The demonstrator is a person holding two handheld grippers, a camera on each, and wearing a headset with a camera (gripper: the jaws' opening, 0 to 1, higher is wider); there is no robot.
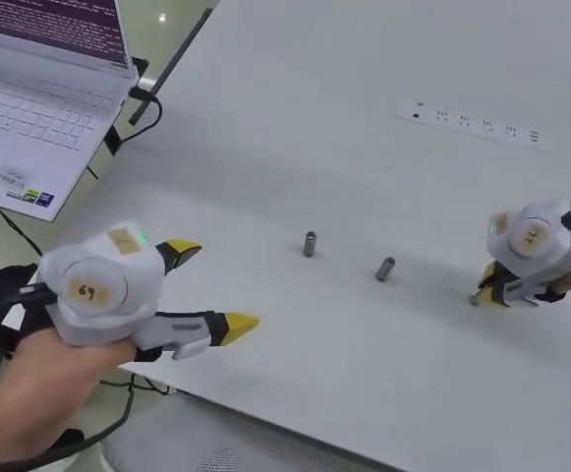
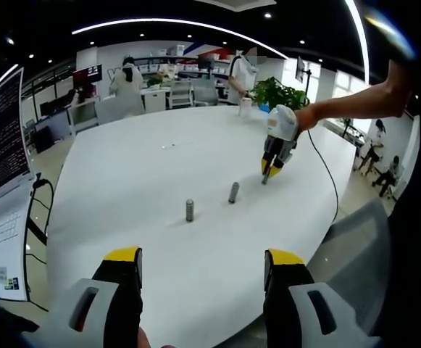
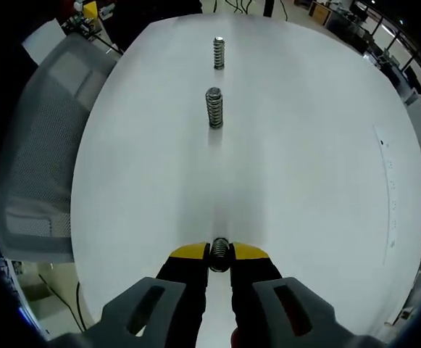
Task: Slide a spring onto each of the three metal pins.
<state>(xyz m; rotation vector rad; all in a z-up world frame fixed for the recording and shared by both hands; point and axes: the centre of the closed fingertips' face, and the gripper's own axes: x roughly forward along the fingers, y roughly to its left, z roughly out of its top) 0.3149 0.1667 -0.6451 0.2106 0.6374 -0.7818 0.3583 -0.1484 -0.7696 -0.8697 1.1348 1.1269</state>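
- Left gripper [image 1: 218,283] hovers over the near edge of the table [image 1: 295,98], tongs spread and empty, apparently held in reserve.
- Right gripper [image 1: 484,290], tipped down onto the surface toward its right edge, pinches a spring [image 3: 219,256] end-on, probably to seat it on the last pin, which I cannot make out.
- Mid-table, the nearer sprung pin [image 1: 386,268] and farther sprung pin [image 1: 310,244] stand apart, seemingly finished.
- Farther off lies a power strip [image 1: 477,123]; a laptop [image 1: 39,88] sits beyond the left edge.

Right tongs [image 3: 219,262] pinch a spring [image 3: 219,252]; two spring-clad pins [image 3: 214,107] stand ahead on the table [image 3: 304,145].
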